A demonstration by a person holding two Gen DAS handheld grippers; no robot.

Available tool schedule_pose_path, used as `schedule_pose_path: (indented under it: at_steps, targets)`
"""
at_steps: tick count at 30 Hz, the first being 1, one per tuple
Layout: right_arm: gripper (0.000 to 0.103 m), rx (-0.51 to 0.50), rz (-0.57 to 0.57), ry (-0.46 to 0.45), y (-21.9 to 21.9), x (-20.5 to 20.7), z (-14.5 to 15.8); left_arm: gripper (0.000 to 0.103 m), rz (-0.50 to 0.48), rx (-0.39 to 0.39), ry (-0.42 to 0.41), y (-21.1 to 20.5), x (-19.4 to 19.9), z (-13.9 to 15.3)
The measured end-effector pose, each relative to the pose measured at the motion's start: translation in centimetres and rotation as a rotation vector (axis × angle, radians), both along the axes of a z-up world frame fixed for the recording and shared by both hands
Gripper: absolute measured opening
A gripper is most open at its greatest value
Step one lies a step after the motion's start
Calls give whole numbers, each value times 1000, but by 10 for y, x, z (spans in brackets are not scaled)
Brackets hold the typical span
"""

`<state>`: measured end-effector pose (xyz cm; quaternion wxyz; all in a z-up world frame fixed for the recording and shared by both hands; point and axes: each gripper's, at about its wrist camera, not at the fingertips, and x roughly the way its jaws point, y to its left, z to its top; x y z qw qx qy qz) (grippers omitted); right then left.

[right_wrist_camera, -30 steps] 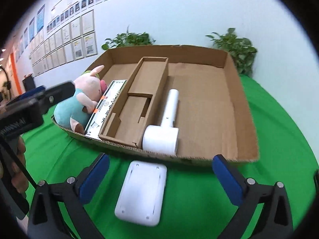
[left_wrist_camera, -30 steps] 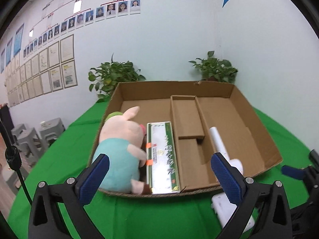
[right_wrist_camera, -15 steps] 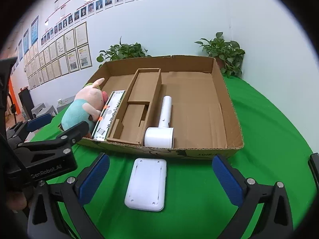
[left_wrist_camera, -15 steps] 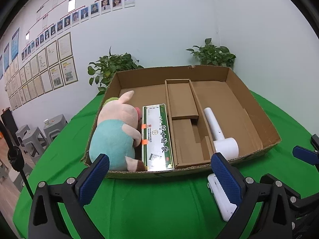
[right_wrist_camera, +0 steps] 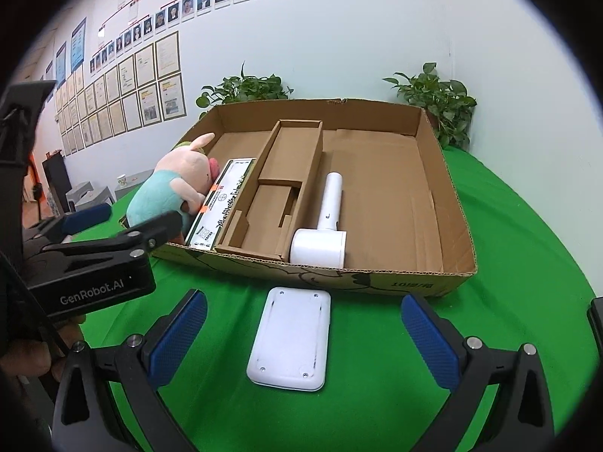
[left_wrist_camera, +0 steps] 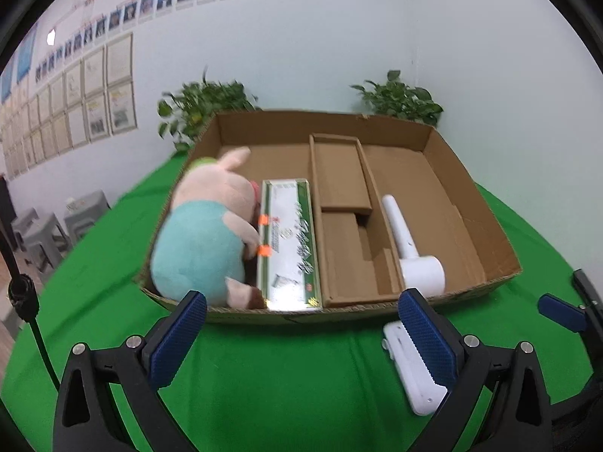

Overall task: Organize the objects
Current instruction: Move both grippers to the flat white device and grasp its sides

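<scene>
Blue-padded and spread wide with nothing between its fingers, the right gripper (right_wrist_camera: pixel 303 331) hovers low over the green counter (right_wrist_camera: pixel 508 263), the flat white device (right_wrist_camera: pixel 290 339) lying directly between and just ahead of its pads, near the counter's front edge. The left gripper (left_wrist_camera: pixel 301 327), equally open and empty, has the same device (left_wrist_camera: pixel 409 369) beside its right finger. Just beyond stands the cardboard box (right_wrist_camera: pixel 448 203), holding a white handheld tool (right_wrist_camera: pixel 324 233), a green-and-white carton (left_wrist_camera: pixel 288 241) and a plush pig (left_wrist_camera: pixel 207 233).
</scene>
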<state>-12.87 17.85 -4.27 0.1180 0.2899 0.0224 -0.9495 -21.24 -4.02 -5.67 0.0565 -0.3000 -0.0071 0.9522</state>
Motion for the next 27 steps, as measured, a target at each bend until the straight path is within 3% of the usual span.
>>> schedule_pose_path:
  at_steps: [6, 11, 21, 24, 27]
  targets:
    - [103, 11, 10, -31, -3, -7, -8, 100, -56, 47, -51, -2, -6, -11]
    - [103, 21, 30, -84, -6, -16, -22, 83, -95, 94, -77, -3, -12, -20]
    - [100, 26, 109, -285, -23, -42, -59, 81, -86, 173, -177, -22, -26, -42]
    - [90, 28, 116, -341, -24, -44, -71, 81, -91, 184, -187, -24, -25, -43]
    - [72, 86, 99, -354, -27, -43, -78, 81, -104, 185, -190, -22, -24, -43]
